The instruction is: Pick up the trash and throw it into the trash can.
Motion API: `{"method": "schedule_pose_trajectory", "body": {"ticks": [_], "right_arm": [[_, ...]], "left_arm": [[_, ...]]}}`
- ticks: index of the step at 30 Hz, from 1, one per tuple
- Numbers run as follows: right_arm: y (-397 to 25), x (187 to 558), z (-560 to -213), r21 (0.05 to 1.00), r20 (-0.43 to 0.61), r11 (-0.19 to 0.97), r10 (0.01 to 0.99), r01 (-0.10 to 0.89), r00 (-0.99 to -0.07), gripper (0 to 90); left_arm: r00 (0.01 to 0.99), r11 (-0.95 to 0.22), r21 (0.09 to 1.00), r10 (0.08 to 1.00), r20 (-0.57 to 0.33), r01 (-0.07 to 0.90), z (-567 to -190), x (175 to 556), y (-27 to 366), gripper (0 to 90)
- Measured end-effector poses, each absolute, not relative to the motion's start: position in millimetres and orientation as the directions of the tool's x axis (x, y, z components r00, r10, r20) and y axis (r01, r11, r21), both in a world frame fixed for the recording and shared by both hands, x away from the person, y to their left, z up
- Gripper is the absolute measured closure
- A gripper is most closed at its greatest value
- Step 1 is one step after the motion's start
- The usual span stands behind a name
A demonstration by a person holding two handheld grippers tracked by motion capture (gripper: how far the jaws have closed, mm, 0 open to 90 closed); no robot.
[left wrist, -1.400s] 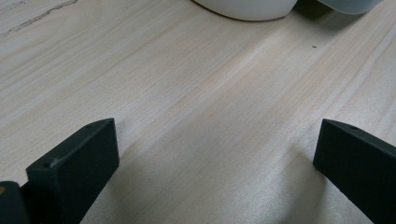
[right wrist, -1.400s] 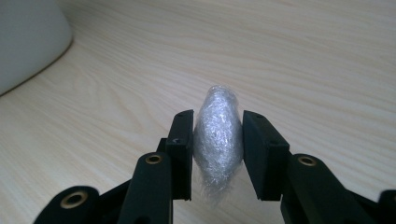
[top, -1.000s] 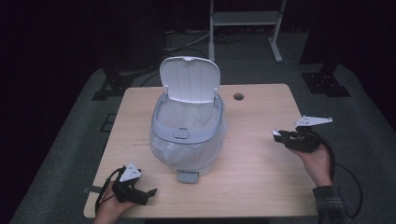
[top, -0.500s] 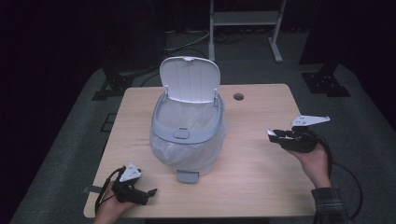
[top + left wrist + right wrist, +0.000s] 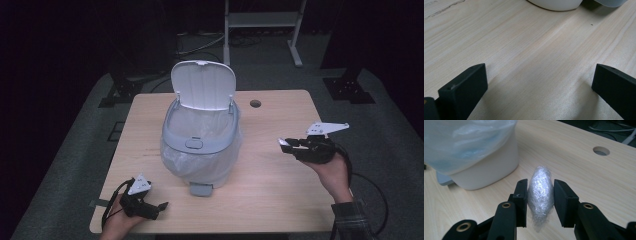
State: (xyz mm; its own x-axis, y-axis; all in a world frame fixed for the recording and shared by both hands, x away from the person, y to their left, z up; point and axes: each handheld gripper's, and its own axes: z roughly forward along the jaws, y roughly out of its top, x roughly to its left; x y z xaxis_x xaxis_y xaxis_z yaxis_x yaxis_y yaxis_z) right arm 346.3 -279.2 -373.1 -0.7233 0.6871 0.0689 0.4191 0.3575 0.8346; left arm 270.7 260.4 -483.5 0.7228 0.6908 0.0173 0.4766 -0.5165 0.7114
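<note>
Right gripper view: wad of crumpled plastic wrap (image 5: 540, 192) pinched mid-body between right gripper (image 5: 540, 203) fingers, above the desk (image 5: 599, 182) beside the lined trash bin (image 5: 202, 145), lid up. Probably feather-light, soft, slippery; best squeezed across the middle. Left gripper (image 5: 536, 82) fingers spread, empty, low over the desk.

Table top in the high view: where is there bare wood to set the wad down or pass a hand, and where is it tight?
Bare wood lies between the bin and the right gripper, which holds the plastic wad, and on back to the cable hole. The table is also bare left of the bin. It is tight at the front, between the bin's pedal and the left gripper.
</note>
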Motion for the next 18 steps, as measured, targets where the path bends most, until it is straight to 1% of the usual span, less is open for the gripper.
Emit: {"method": "schedule_pose_trajectory", "body": {"ticks": [18], "right_arm": [[-258.1,336.5,-343.2,0.864,0.059,0.359,0.622,0.352,-0.781,64.3]], "left_arm": [[0.723,-0.518,0.711,0.69,0.018,0.477,-483.5,270.6,260.5,0.0]]}}
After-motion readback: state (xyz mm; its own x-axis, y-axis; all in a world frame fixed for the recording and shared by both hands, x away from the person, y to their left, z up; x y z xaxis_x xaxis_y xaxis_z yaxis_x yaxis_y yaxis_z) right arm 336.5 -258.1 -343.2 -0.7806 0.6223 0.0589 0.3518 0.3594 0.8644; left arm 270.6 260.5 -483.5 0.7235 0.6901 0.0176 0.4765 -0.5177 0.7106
